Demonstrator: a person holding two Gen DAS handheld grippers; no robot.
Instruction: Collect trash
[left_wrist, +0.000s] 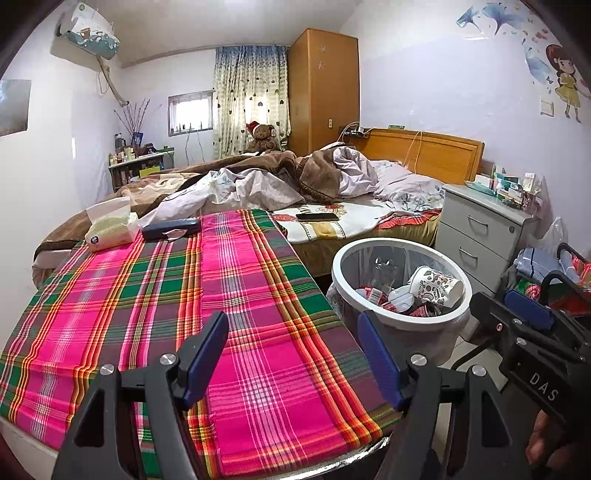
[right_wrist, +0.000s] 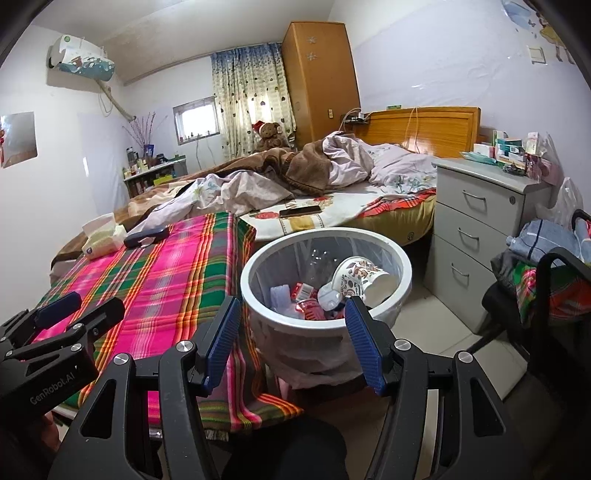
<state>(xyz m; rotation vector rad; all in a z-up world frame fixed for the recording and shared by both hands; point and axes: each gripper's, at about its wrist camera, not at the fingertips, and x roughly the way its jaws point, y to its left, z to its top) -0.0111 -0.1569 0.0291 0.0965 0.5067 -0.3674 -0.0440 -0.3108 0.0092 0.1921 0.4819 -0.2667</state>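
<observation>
Plaid cloth (left_wrist: 229, 295), pink and green, covers the table and fills the left wrist view from 9 to 6 o'clock. Left gripper (left_wrist: 293, 354) hangs over it, jaws apart, nothing between the blue pads. White trash bin (left_wrist: 458, 314) stands on the floor just beside the table edge, at 3 o'clock in the left wrist view and dead centre in the right wrist view. Inside: patterned paper cup (right_wrist: 364, 278) lying on its side, red wrappers (right_wrist: 304, 291), a clear bottle, hard to make out. Right gripper (right_wrist: 291, 341) points at the near rim of the bin, jaws apart, empty, not touching the rim as far as I can tell. Tissue pack (left_wrist: 109, 229) and dark case (left_wrist: 171, 228) sit at the table's far end, 10 o'clock. Phone (left_wrist: 317, 217) lies on the bed (left_wrist: 399, 184) behind. Grey drawer unit (right_wrist: 476, 236) at 3 o'clock of the bin.
</observation>
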